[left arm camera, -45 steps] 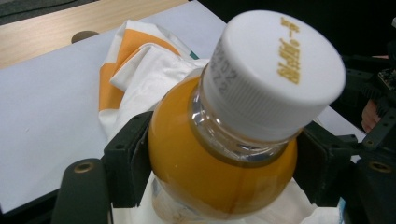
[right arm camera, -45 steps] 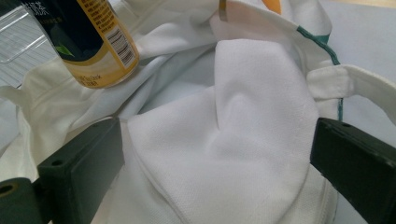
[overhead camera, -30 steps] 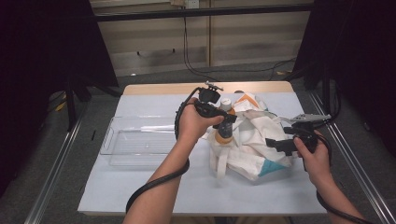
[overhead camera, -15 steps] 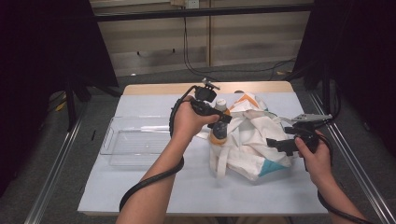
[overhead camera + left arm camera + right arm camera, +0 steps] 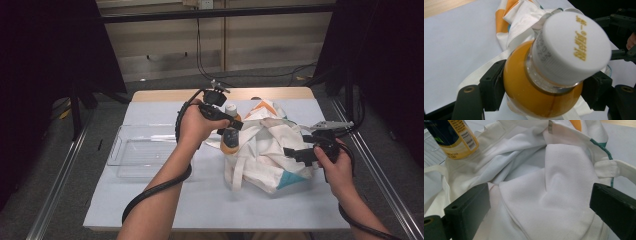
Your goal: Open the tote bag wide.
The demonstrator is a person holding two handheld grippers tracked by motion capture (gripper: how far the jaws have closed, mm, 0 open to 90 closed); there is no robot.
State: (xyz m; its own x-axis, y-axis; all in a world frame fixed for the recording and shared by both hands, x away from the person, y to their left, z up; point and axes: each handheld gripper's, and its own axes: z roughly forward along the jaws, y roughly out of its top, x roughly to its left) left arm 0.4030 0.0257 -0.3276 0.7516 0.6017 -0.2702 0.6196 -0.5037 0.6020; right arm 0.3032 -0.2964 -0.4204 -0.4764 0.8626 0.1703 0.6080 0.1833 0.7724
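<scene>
Left gripper (image 5: 544, 92) clamping juice bottle (image 5: 541, 100), right gripper (image 5: 539, 205) wide

Bottle (image 5: 541, 97): orange contents, white cap (image 5: 571, 47) with yellow-gold lettering, dark label with yellow band and a barcode. Cloth bag (image 5: 270, 150): white, orange patch near the table's far edge, teal patch and teal trim toward its near right. Tray (image 5: 145, 150): clear, colourless. Table cover (image 5: 210, 200): pale blue-grey; wood strip at far edge.

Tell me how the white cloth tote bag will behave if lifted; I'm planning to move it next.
The white cloth tote bag lies crumpled in soft folds, so it will likely flop and sag. It looks light for its size. Its loose straps may trail or snag on the orange juice bottle.
</scene>
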